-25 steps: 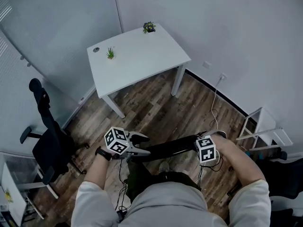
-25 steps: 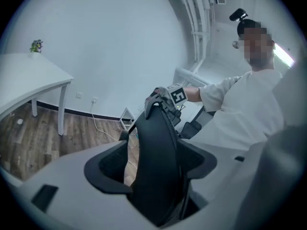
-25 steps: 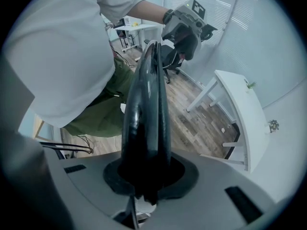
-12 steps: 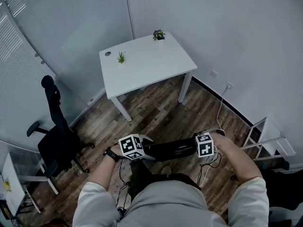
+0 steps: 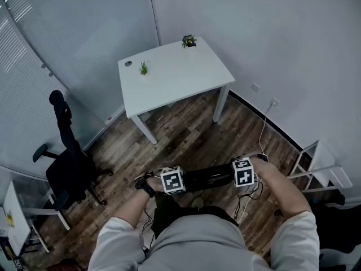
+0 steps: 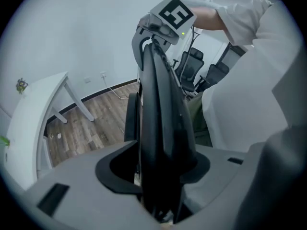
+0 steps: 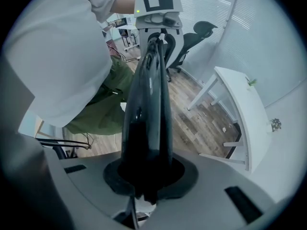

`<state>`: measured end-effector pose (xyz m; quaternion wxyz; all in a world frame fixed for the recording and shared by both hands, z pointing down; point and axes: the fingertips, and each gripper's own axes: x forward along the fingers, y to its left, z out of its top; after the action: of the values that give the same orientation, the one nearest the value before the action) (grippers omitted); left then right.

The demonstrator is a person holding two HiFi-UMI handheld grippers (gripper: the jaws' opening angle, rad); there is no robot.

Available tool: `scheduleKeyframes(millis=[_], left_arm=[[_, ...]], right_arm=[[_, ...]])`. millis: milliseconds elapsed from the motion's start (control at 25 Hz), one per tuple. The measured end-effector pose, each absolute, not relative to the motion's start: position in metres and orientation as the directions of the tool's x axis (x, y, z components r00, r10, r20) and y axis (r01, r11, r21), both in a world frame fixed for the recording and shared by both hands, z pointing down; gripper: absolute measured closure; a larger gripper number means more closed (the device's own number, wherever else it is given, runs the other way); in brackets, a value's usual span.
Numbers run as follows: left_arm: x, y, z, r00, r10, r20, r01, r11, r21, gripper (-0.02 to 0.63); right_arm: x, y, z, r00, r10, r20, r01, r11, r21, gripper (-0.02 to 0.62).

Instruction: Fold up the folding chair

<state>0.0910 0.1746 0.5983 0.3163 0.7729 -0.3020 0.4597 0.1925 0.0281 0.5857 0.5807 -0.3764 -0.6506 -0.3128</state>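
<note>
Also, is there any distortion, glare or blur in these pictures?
Head view: even light, sharp, wall lines bent. Left gripper view: fisheye, dark corners; the folding chair close to the lens looks soft. Right gripper view: same fisheye, glare streaks on the chair's glossy edge.

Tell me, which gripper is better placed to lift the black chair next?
Probably right: the right gripper is clamped on the black chair, while the left gripper has jaws that have just been closing with the chair between them.
</note>
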Motion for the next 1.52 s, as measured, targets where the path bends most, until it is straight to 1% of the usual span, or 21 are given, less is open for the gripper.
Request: scheduleKeyframes(millis=[120, 280, 440, 720, 1120, 1320, 1520], left_arm=[[0.092, 0.169, 0.598, 0.328, -0.199, 0.924, -0.790, -0.594, 0.153, 0.485], [0.096, 0.158, 0.590, 0.256, -0.245, 0.935, -0.768, -0.639, 0.043, 0.549], [0.088, 0.154, 0.592, 0.264, -0.237, 0.935, -0.760, -0.648, 0.051, 0.560], [0.056, 0.148, 0.594, 0.300, -0.228, 0.926, -0.778, -0.620, 0.100, 0.560], [-0.032, 0.128, 0.583, 0.335, -0.218, 0.916, -0.790, -0.594, 0.148, 0.558], [-0.084, 0.118, 0.577, 0.329, -0.209, 0.921, -0.796, -0.586, 0.151, 0.551], [-0.124, 0.095, 0.567, 0.308, -0.230, 0.923, -0.801, -0.586, 0.121, 0.549]], right_arm=[[0.196, 0.021, 0.588, -0.034, 0.128, 0.991, 0.846, 0.531, -0.039, 0.525], [0.201, 0.015, 0.590, -0.029, 0.136, 0.990, 0.840, 0.541, -0.050, 0.525], [0.194, 0.011, 0.590, -0.022, 0.140, 0.990, 0.840, 0.540, -0.057, 0.526], [0.158, 0.002, 0.590, 0.017, 0.151, 0.988, 0.849, 0.520, -0.094, 0.528], [0.066, -0.020, 0.578, 0.061, 0.178, 0.982, 0.854, 0.500, -0.144, 0.526], [0.016, -0.033, 0.562, 0.050, 0.169, 0.984, 0.853, 0.505, -0.130, 0.525], [-0.025, -0.056, 0.555, 0.027, 0.158, 0.987, 0.855, 0.508, -0.105, 0.522]])
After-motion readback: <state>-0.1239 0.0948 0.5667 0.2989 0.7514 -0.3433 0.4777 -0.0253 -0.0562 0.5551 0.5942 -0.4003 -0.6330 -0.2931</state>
